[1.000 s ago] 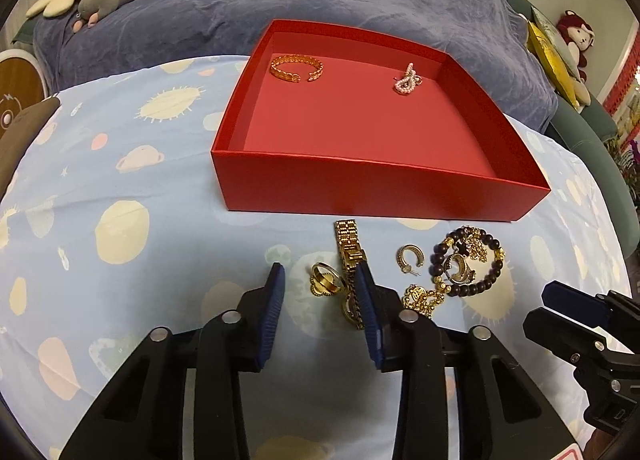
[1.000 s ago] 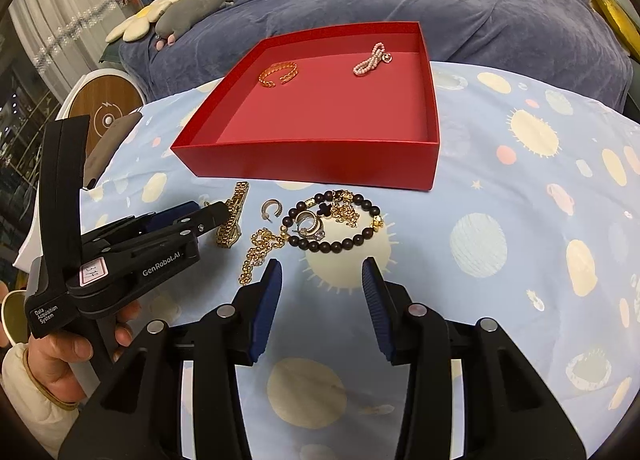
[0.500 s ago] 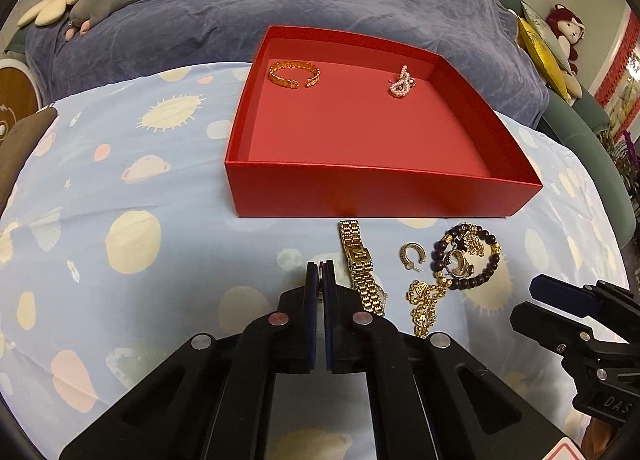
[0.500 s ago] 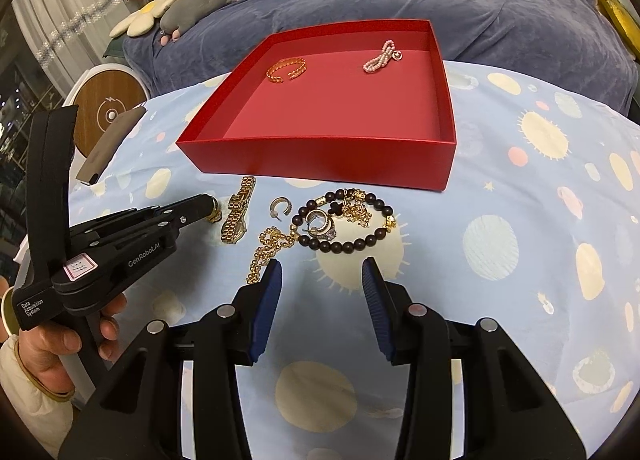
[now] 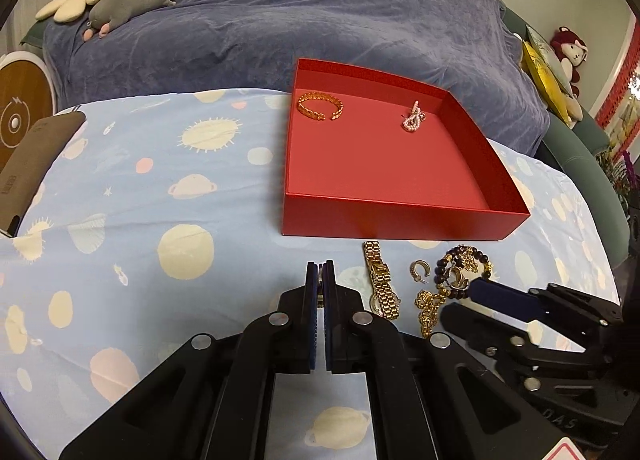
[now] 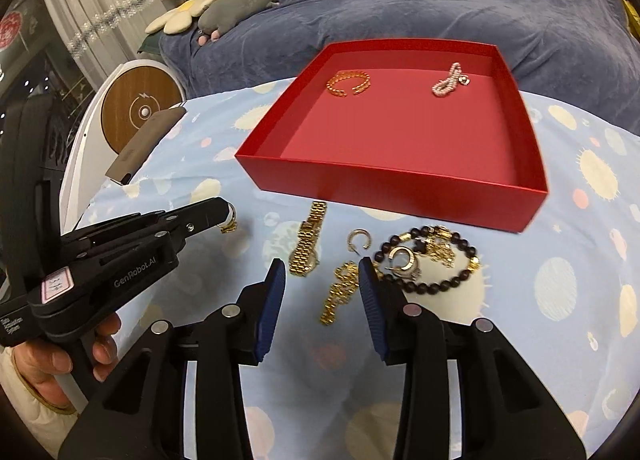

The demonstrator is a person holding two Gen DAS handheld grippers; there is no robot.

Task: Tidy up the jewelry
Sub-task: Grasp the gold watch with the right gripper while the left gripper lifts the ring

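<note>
While the left gripper (image 6: 226,216) sits clamped on a gold ring (image 6: 229,225), pads pressed together with the ring poking out at the tips, it hangs lifted off the blue planet-print cloth (image 6: 580,260), left of the loose pile; a hand (image 6: 60,364) grips its handle at the lower left. In the left wrist view only a sliver of ring shows between the closed pads. Next right, a gold watch (image 6: 308,244) lies on the cloth just in front of the red box (image 6: 400,184), ahead of the right gripper's left finger. Right gripper (image 6: 322,274) has jaws apart, just been closing a bit, nothing pressed; a gold chain (image 6: 340,292) lies on the cloth between its fingers, closer to the right pad, not touched as far as visible. Small gold hoop (image 6: 357,238) sits just beyond the tips. Right of that, a dark bead bracelet (image 6: 432,260) with hoops and gold bits tangled inside, partly behind the right fingertip. Inside the box at the far wall: gold cuff bracelet (image 6: 348,83) left, pearl piece (image 6: 450,80) right, well apart.
</note>
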